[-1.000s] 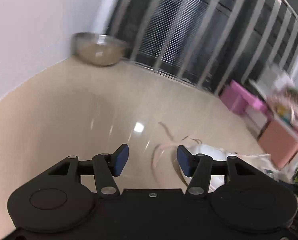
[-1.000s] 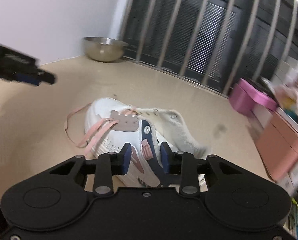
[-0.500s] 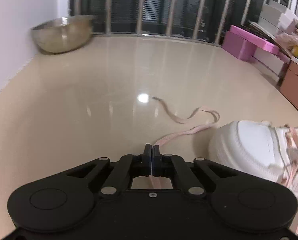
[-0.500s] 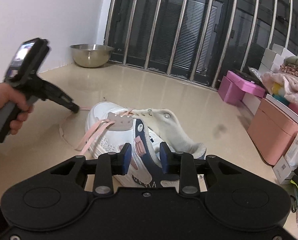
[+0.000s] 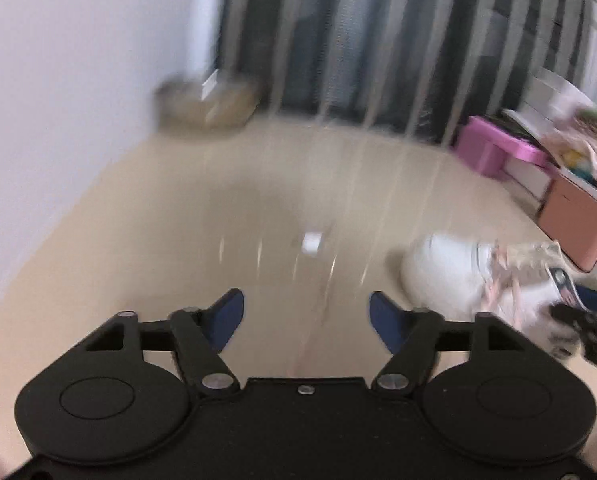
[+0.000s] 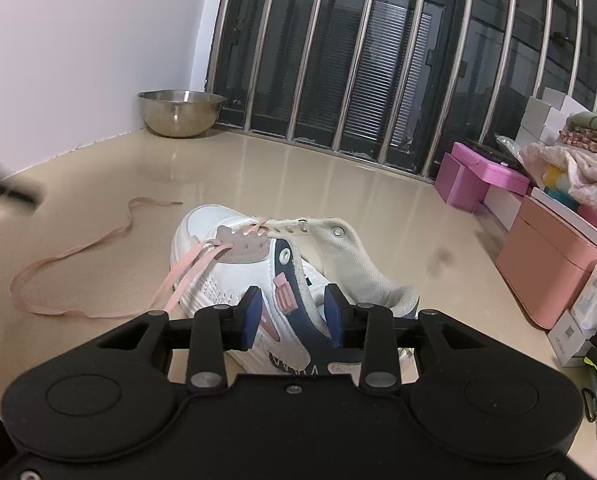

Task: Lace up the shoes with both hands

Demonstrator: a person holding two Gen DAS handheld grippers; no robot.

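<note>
I have the white sneaker (image 6: 234,264) lying on its side on the beige floor (image 6: 338,200), toe pointing to the far wall and collar nearest me, which leaves the eyelet rows turned up where I can reach them. My right gripper (image 6: 292,318) sits just over the heel; its blue pads stand either side of the navy heel panel, and the jaws are opening slightly. I cannot tell whether the pads press the shoe, though I judge they are there to steady it. My left gripper (image 5: 305,318) is off to the left over bare floor, jaws opening, spread wide with nothing between them, in a badly blurred view. The pink lace (image 6: 98,256) is threaded only through the far eyelets, and its loose tail loops away left across the floor, ready to be picked up. The floor is glossy; behind it are window bars, a steel bowl (image 6: 180,112) in the far left corner, and pink boxes (image 6: 486,178) stacked at right.
</note>
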